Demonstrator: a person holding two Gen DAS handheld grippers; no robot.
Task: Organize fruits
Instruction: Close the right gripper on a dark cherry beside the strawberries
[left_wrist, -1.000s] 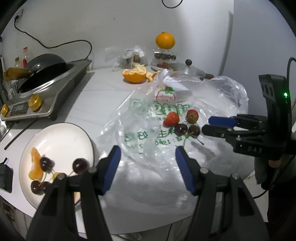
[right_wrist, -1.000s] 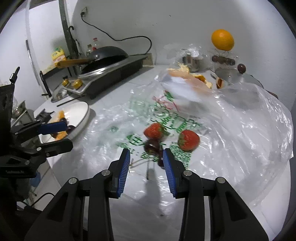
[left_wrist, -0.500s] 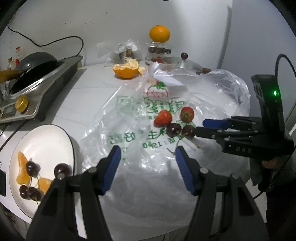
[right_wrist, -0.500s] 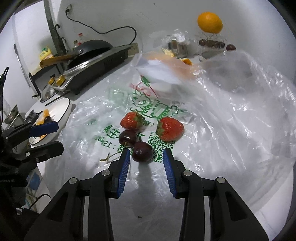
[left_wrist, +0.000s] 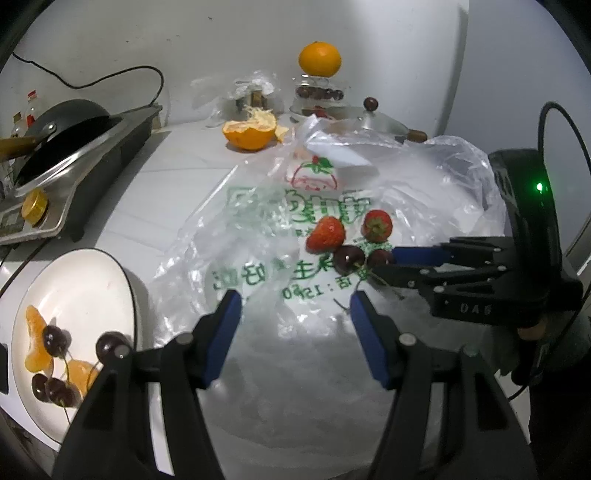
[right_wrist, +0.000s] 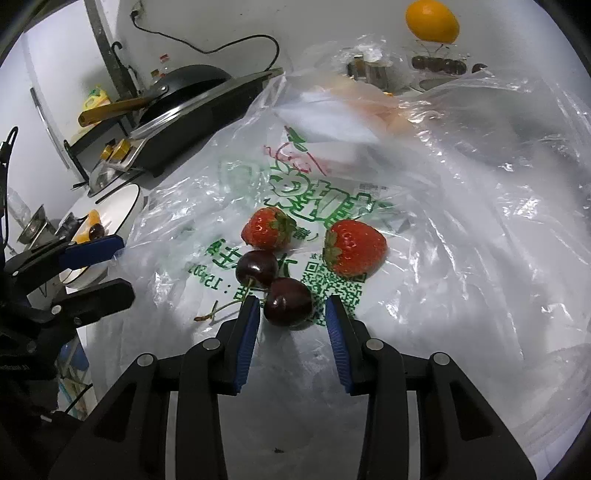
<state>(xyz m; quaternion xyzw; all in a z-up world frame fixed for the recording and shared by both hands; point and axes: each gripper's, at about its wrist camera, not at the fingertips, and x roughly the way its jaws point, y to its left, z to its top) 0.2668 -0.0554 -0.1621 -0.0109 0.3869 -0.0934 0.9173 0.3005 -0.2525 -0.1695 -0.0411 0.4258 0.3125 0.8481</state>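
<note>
Two strawberries (right_wrist: 267, 232) (right_wrist: 354, 251) and two dark cherries (right_wrist: 256, 267) (right_wrist: 288, 306) lie on a clear printed plastic bag (right_wrist: 480, 258). My right gripper (right_wrist: 291, 302) is open just above the bag, its blue pads on either side of the nearer cherry with a small gap on each side. In the left wrist view the same fruit (left_wrist: 327, 234) lies ahead and the right gripper (left_wrist: 384, 264) comes in from the right. My left gripper (left_wrist: 295, 299) stands open over the bag, holding nothing. The white plate (left_wrist: 85, 280) at the left holds several cherries and orange segments.
A cooker with a black wok (left_wrist: 59, 122) stands at the back left. A half-peeled orange (left_wrist: 249, 131), a whole orange (left_wrist: 319, 59) on a glass stand and a pot lid (left_wrist: 373, 120) line the back wall. The table edge runs near the plate.
My right gripper has come down and forward to the fruit, so the nearer cherry now sits between its tips. The left gripper drifted slightly over the bag. Both jaws kept their width.
</note>
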